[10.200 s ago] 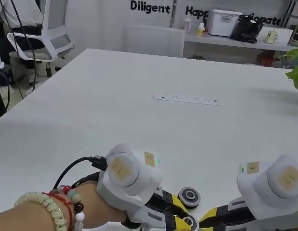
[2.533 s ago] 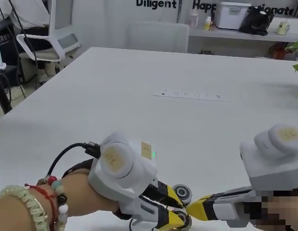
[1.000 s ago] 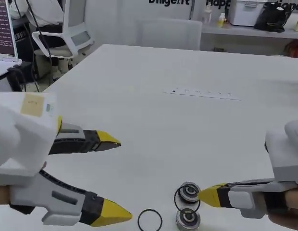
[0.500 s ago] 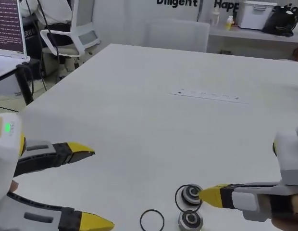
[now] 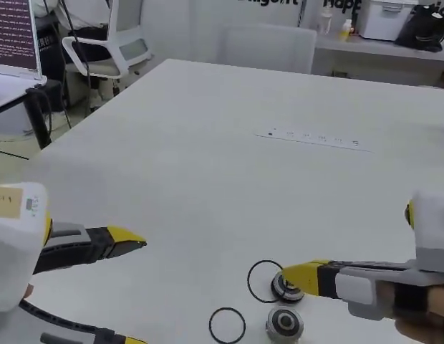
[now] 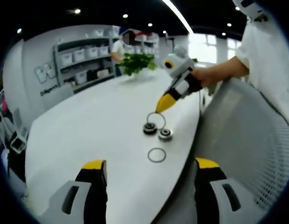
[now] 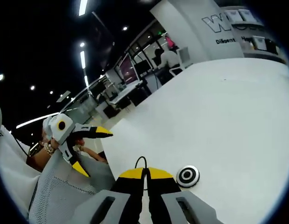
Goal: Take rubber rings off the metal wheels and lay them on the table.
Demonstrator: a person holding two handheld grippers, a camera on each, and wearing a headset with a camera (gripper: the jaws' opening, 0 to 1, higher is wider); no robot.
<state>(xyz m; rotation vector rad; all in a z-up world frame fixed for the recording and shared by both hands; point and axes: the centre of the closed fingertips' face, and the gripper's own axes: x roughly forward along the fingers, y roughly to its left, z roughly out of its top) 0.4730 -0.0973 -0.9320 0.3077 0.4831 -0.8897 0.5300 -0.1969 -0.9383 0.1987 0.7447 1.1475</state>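
The rubber ring [image 5: 251, 276], pinched by the right gripper [image 5: 285, 274], is best being eased steadily clear of the metal wheel [image 5: 288, 289], left gripper [image 5: 136, 292] spread.

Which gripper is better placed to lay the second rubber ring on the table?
Right. The right gripper is shut on the rubber ring beside its wheel, so it probably only needs setting down; the left gripper is open and off to the side.
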